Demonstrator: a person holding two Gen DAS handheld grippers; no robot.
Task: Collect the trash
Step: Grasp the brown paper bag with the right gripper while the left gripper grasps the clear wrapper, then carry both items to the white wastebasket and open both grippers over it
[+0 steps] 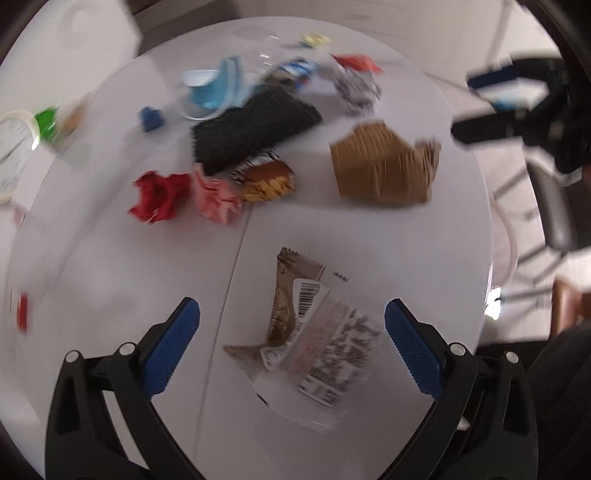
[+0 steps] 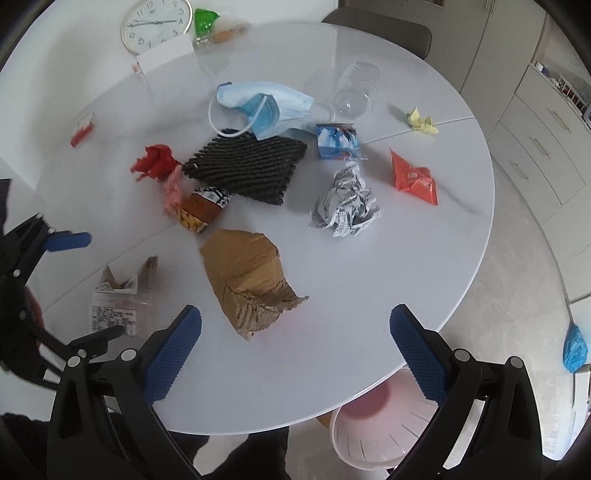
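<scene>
Trash is scattered on a round white table [image 2: 406,280]. My left gripper [image 1: 291,328] is open just above a brown and clear snack wrapper [image 1: 306,332], which lies between its fingers; the wrapper also shows in the right wrist view [image 2: 118,299]. My right gripper [image 2: 295,332] is open and empty above the table's near edge, beside a torn brown cardboard piece [image 2: 247,277]. Further off lie crumpled newspaper [image 2: 347,203], a red wrapper [image 2: 413,177], a black foam net [image 2: 247,166], a blue face mask [image 2: 266,107] and red crumpled paper [image 2: 155,160].
A pink bin [image 2: 384,424] stands on the floor below the table's near right edge. A clear plastic cup [image 2: 356,88], a yellow paper scrap [image 2: 421,120], a blue packet [image 2: 338,142] and a wall clock [image 2: 157,24] are at the far side. Cabinets [image 2: 535,140] stand on the right.
</scene>
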